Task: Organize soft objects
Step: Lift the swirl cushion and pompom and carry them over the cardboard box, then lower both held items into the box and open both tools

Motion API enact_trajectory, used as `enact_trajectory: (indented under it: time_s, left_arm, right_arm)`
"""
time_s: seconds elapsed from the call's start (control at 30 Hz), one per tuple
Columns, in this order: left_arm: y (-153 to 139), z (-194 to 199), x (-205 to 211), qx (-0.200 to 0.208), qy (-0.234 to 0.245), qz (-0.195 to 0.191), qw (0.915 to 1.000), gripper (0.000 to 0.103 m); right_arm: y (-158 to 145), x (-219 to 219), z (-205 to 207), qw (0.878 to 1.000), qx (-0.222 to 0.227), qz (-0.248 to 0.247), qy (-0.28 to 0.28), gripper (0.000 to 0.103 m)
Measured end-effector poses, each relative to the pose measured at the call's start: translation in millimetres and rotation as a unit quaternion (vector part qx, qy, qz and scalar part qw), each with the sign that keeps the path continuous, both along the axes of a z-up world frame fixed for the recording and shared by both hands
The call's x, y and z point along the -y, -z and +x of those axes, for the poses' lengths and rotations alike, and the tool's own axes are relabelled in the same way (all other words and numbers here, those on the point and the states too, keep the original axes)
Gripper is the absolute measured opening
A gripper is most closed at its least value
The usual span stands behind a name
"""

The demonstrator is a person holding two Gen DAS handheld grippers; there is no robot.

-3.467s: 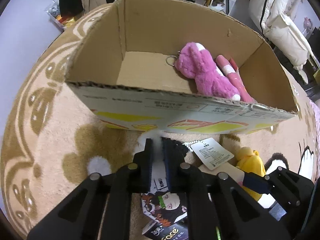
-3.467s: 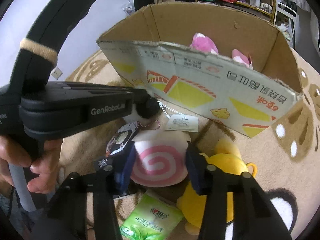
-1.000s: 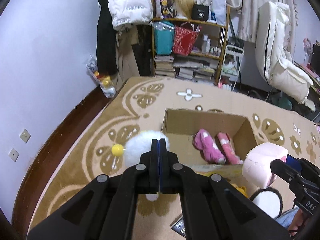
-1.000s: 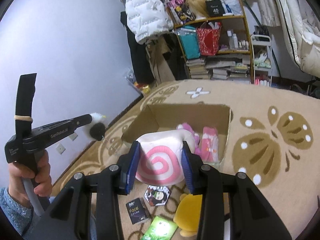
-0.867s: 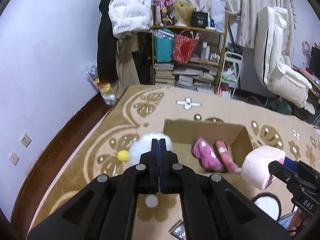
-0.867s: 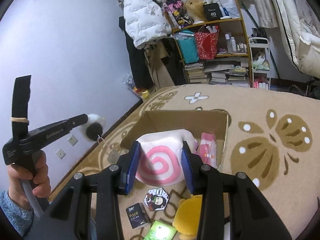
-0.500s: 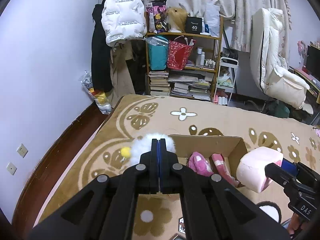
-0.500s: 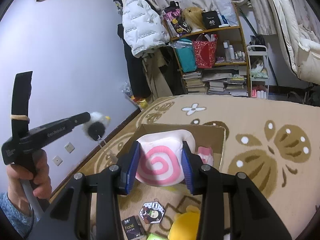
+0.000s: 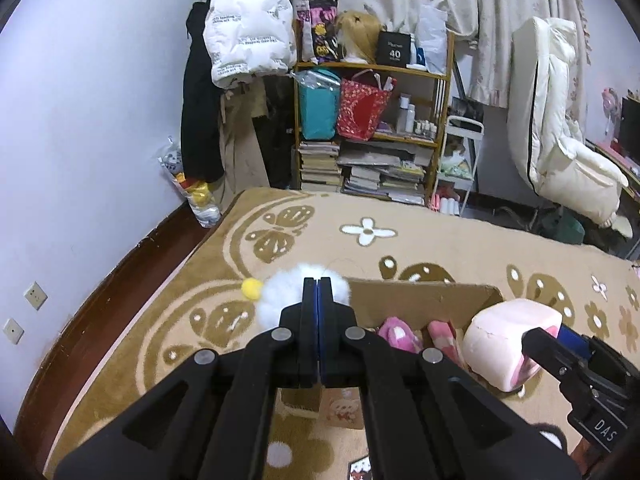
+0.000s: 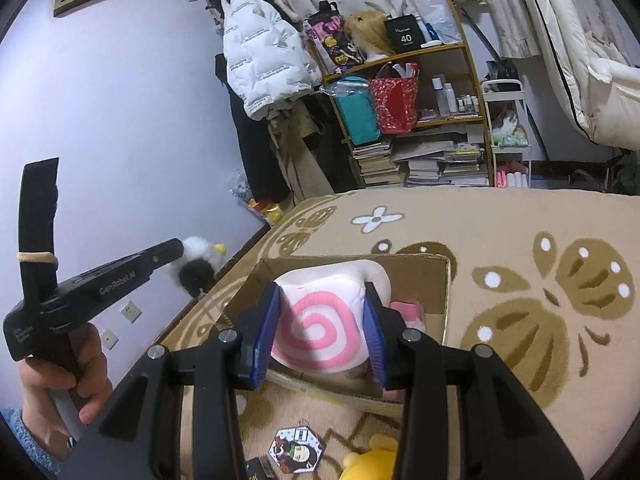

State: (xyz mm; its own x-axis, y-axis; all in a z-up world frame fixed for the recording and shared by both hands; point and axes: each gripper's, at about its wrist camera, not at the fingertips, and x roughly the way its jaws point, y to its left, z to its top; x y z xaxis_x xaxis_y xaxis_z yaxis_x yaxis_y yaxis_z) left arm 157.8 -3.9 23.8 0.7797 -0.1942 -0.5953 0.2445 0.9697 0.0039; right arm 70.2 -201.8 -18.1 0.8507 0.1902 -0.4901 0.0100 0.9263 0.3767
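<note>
Right gripper (image 10: pixel 320 330) clamps the roll (image 10: pixel 320 312), left gripper (image 9: pixel 318 316) the puff (image 9: pixel 280 300); lower both well inside the box (image 10: pixel 444 280) before releasing.

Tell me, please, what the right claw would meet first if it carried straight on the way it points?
Probably the open brown cardboard box: the right claw, shut on the pink-swirl white plush roll, points into it, though depth is unclear.

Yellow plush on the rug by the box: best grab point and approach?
Only the rounded top of the yellow plush shows, on the rug before the cardboard box. Probably come from above and pinch across that bulge; the rest is hidden.
</note>
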Motion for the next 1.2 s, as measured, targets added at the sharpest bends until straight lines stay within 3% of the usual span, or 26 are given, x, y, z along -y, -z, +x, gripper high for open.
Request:
enact_trajectory:
  time_s: [0.47,0.6,0.93,1.13,1.2]
  left_arm:
    - [-3.3,7.8,6.3,0.034,0.016,-0.017,0.9991,0.000]
    - [5.8,13.9,11.0,0.018,0.022,-0.023,0.9993,0.000]
    - [46.6,27.8,23.2,-0.049,0.011,0.023,0.9985,0.006]
    - [51.3,26.8,18.9,-0.061,0.005,0.032,0.9976,0.012]
    - [49.0,25.4,16.6,-0.059,0.003,0.034,0.9977,0.015]
  right_arm:
    - [1.6,0.6,19.5,1.000,0.023,0.004,0.003,0.042]
    - [4.2,-0.7,22.3,1.000,0.022,0.005,-0.002,0.039]
    - [25.9,1.0,32.6,1.000,-0.019,0.005,0.000,0.039]
    - [31.8,0.2,32.6,1.000,-0.031,-0.001,0.002,0.040]
    - [32.0,-0.5,31.3,0.999,-0.031,-0.004,0.004,0.044]
